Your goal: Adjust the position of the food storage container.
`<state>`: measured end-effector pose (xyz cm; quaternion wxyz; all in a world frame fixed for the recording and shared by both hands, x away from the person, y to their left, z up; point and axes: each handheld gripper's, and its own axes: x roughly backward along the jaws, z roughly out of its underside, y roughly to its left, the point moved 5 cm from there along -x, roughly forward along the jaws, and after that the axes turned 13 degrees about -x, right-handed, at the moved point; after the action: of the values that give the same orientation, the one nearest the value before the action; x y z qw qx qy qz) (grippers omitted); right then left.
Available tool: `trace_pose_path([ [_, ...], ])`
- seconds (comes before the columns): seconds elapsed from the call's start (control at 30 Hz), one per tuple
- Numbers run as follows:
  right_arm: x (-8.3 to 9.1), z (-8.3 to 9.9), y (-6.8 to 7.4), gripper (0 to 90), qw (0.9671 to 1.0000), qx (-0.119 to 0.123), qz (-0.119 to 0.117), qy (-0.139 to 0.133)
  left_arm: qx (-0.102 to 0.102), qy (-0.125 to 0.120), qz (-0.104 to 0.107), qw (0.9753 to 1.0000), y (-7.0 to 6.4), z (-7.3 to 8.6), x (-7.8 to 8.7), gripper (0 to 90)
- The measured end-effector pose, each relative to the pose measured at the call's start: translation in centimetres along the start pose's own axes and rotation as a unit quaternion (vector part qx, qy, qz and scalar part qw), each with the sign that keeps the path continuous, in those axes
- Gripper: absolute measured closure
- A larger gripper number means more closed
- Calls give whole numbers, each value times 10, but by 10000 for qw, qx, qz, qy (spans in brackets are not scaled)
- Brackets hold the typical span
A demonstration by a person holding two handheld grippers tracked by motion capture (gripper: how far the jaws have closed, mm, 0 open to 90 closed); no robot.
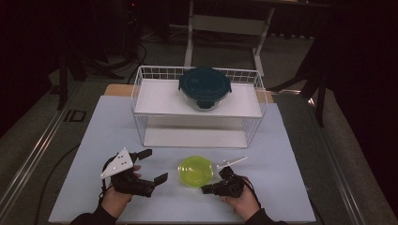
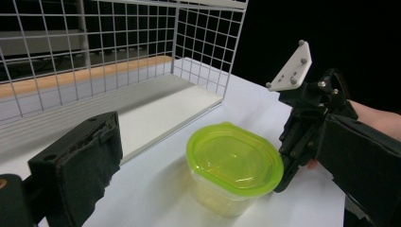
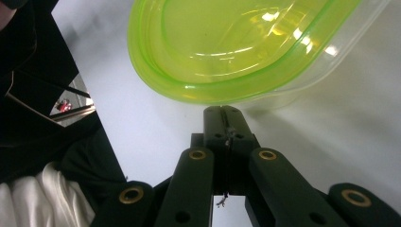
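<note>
A clear tub with a yellow-green lid (image 1: 195, 171) (image 2: 234, 161) (image 3: 227, 47) stands on the white table near its front edge. My left gripper (image 1: 155, 165) (image 2: 220, 137) is open to the left of the tub, its jaws spread wide and aimed at it, holding nothing. My right gripper (image 1: 205, 190) (image 2: 283, 177) (image 3: 222, 112) is shut at the tub's front right. Its closed jaw tips sit right at the rim of the lid, with nothing visibly between them.
A white wire rack (image 1: 159, 98) (image 2: 118, 56) with an upper and a lower shelf stands behind the tub. A round glass container with a dark teal lid (image 1: 204, 86) rests on the upper shelf. The white table top (image 1: 291, 154) is bare on both sides.
</note>
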<state>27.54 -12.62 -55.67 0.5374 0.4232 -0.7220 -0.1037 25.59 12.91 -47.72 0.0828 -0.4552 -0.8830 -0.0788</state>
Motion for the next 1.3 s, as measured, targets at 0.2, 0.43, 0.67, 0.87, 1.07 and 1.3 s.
trace_pose_path([
  [0.2,-5,-10,1,900,10000,-40,7,-80,-3,5,4,10000,0,0,0,6],
  [0.43,-10,-18,0,900,9999,-43,65,-151,-7,8,6,10000,0,0,0,6],
  [0.67,-4,-16,-2,900,9997,-10,138,-205,-1,2,19,10000,0,0,0,6],
  [0.87,6,-12,-13,899,9991,19,350,-234,-54,13,15,10000,-1,-2,1,6],
  [1.07,27,-12,-23,862,9971,-23,609,-466,-67,69,6,10000,-1,-3,0,6],
  [1.3,51,-14,-26,723,9938,36,789,-785,36,140,162,9998,-1,-4,-4,6],
])
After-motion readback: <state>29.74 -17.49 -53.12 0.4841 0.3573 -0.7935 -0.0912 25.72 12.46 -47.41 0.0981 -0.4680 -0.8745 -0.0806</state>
